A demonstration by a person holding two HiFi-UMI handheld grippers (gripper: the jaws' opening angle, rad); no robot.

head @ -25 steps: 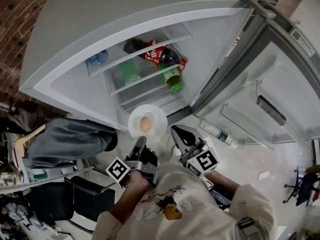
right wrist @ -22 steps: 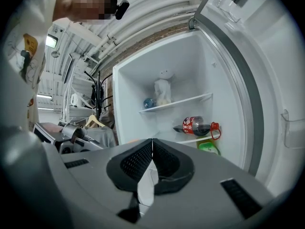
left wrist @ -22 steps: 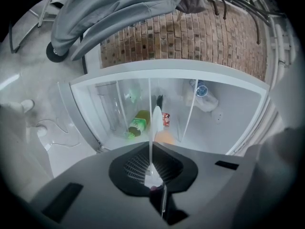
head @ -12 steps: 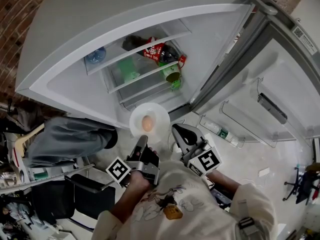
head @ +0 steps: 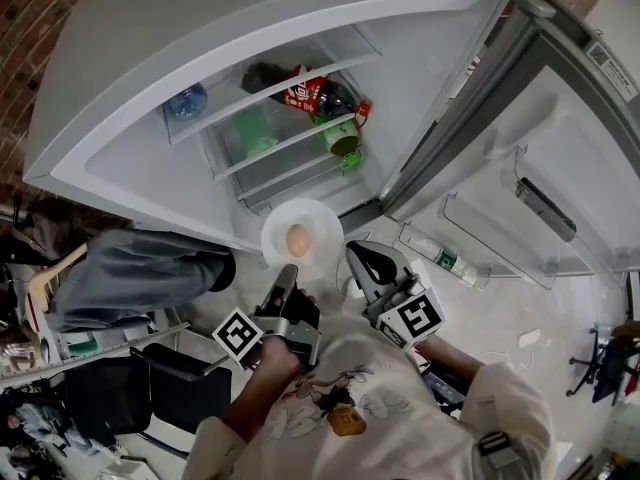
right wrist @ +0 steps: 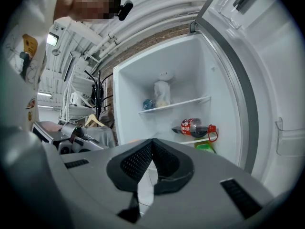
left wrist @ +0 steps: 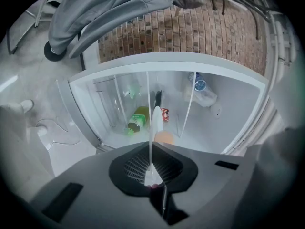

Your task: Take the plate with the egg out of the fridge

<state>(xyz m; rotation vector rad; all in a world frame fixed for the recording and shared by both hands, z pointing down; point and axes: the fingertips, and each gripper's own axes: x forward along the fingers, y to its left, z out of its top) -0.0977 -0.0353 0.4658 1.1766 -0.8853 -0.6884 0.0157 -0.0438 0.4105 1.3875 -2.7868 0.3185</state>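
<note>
One plate (head: 325, 226), one egg (head: 297, 239) at its centre. The left claw (head: 288, 274) is clamped on the plate's near rim. We see the plate edge-on between its jaws, held in front of the open fridge (head: 130, 178). The right claw (head: 362, 260) is just beside the plate, jaws together on nothing. On the shelves we count three: cola bottle (head: 305, 93), green bottle (head: 340, 138), water bottle (head: 187, 100). One door bottle (head: 440, 259).

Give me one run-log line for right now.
left tool: shut on plate rim | egg: on plate | plate: level, just outside open fridge | right tool: shut, empty
</note>
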